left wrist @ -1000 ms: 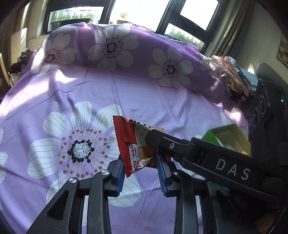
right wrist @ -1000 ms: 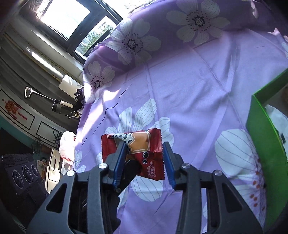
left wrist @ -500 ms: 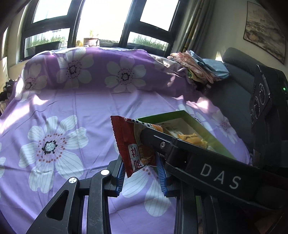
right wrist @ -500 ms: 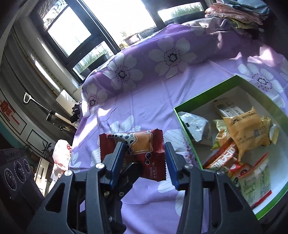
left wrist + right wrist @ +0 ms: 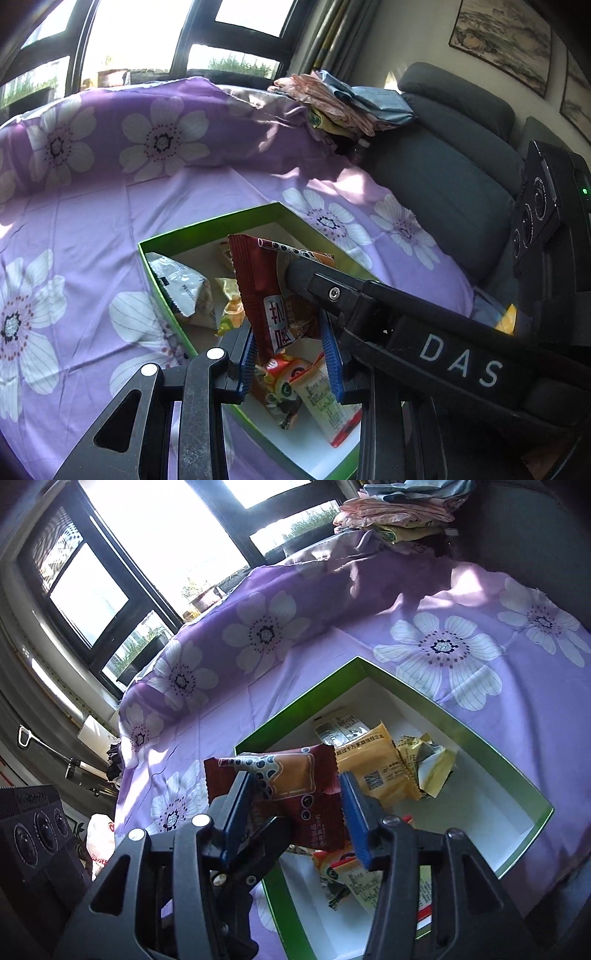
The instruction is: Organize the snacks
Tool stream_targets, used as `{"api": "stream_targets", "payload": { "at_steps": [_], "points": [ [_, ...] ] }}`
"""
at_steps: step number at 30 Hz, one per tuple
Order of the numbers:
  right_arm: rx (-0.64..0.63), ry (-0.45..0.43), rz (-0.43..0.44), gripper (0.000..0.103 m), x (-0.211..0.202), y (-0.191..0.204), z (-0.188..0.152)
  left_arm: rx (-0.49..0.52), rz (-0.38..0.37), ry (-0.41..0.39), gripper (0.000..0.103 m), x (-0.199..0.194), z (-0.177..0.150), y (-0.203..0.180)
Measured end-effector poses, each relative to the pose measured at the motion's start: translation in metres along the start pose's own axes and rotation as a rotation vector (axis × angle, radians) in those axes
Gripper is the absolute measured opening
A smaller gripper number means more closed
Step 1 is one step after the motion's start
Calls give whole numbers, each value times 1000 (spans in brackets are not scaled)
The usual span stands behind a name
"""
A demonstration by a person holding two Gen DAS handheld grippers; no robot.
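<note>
**Red packet held above the box**

The left gripper (image 5: 291,356) stood open, its blue ribbed pads either side of the crinkled red foil snack packet (image 5: 275,291). Since the earlier frame, the green cardboard box (image 5: 532,788) had come beneath. The right gripper (image 5: 297,810) had its left finger against the packet; whether it clamped was unclear.

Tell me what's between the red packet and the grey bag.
A small yellow packet sits between the red packet and the grey bag; the left wrist view shows it.
</note>
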State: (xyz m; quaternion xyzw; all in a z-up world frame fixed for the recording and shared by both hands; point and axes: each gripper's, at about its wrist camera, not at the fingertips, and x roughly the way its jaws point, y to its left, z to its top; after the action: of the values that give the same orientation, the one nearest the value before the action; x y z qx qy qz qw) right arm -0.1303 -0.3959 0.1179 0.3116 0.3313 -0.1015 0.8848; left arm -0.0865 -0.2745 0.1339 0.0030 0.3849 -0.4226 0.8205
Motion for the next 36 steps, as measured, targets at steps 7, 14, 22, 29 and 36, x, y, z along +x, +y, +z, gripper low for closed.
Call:
{"api": "stream_targets", "payload": {
  "at_steps": [7, 14, 22, 29, 36],
  "points": [
    [60, 60, -56, 55, 18, -24, -1, -40, -41, 88, 30, 34, -3, 1],
    [67, 66, -130, 72, 17, -31, -1, -68, -60, 139, 43, 40, -5, 2],
    [69, -3, -177, 88, -3, -31, 3, -58, 34, 77, 81, 11, -2, 7],
    [51, -62, -231, 98, -18, -26, 6, -33, 171, 62, 89, -3, -3, 11],
    [30, -64, -294, 99, -16, -24, 6, -50, 153, 73, 89, -4, -6, 17]
  ]
}}
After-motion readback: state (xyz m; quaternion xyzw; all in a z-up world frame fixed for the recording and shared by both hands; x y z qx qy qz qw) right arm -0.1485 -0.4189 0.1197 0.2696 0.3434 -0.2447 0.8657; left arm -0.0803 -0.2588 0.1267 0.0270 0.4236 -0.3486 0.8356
